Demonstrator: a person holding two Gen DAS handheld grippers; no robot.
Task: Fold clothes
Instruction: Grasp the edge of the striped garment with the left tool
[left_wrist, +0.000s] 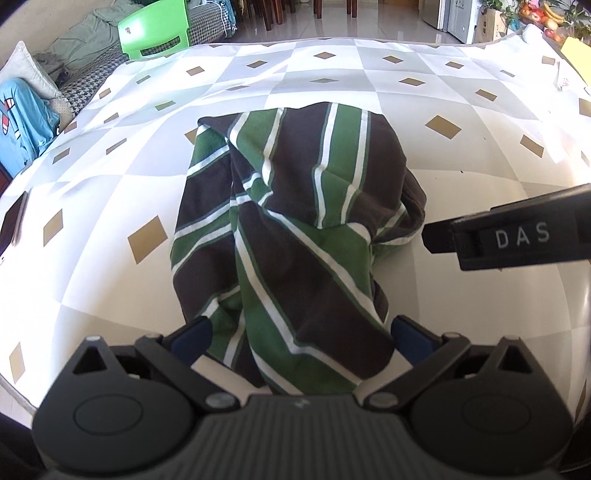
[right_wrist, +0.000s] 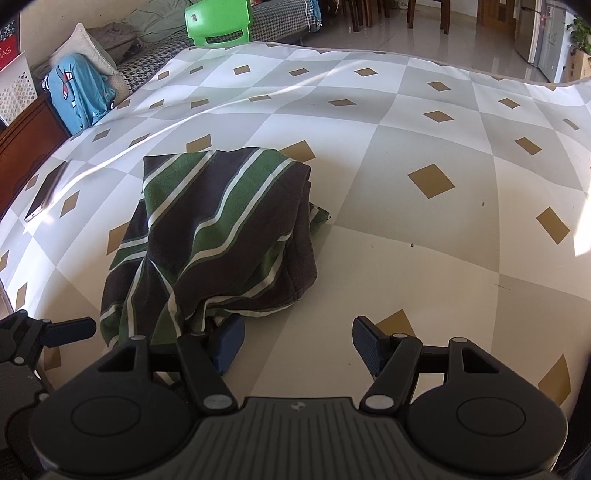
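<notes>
striped garment lay bunched on the checked tablecloth, near edge lifted. left gripper clamped on that edge. right gripper jaws apart, empty, beside the cloth.

Bright sun glare right; fisheye-warped edges; sharp.

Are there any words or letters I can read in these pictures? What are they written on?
"DAS": white letters on the black finger of the right gripper, seen from the left wrist camera.
Red card at the far left edge, behind the white basket: white letters, cut off and too blurred to read.
Blue clothing on the sofa: a printed picture, no words I can read.
Nothing else has writing.
</notes>
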